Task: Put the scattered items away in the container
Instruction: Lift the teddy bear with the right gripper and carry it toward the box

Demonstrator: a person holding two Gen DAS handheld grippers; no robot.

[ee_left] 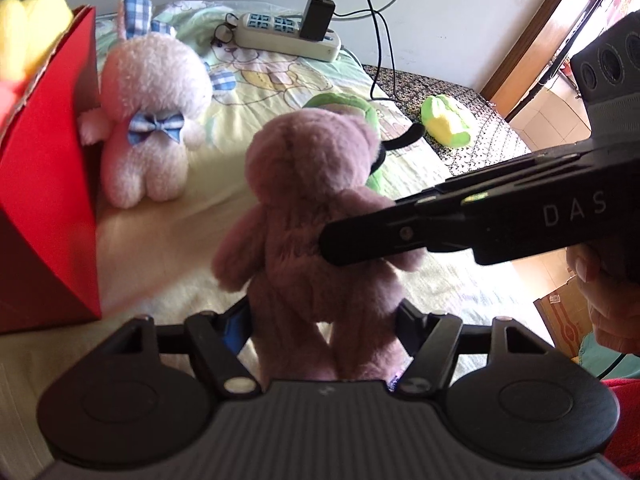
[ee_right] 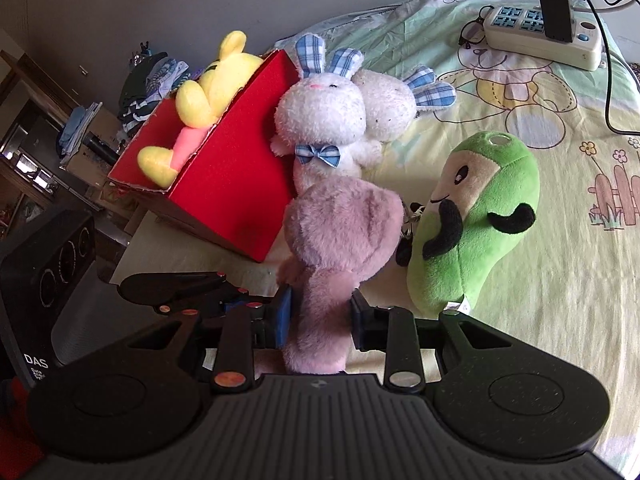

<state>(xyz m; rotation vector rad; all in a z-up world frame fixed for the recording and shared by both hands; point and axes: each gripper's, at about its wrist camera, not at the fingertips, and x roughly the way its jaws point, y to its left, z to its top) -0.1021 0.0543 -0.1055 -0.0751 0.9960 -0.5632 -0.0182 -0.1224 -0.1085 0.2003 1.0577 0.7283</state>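
Observation:
A mauve teddy bear [ee_left: 320,216] stands upright on the bed, held by both grippers. My left gripper [ee_left: 324,320] is shut on its legs. My right gripper [ee_right: 320,316] is shut on its body [ee_right: 340,248]; its arm crosses the left wrist view and its fingers [ee_left: 360,236] press the bear's back. The red box [ee_left: 44,184] stands at the left and shows in the right wrist view [ee_right: 228,184] with a yellow plush [ee_right: 208,96] inside. A pink-white bunny [ee_left: 148,120] with a blue bow leans against the box.
A green plush with a black moustache [ee_right: 476,220] lies right of the bear. A small green-yellow plush [ee_left: 448,120] lies further back. A power strip with charger [ee_left: 288,36] and glasses [ee_left: 224,32] lie near the wall. The bed's edge [ee_left: 480,152] runs at the right.

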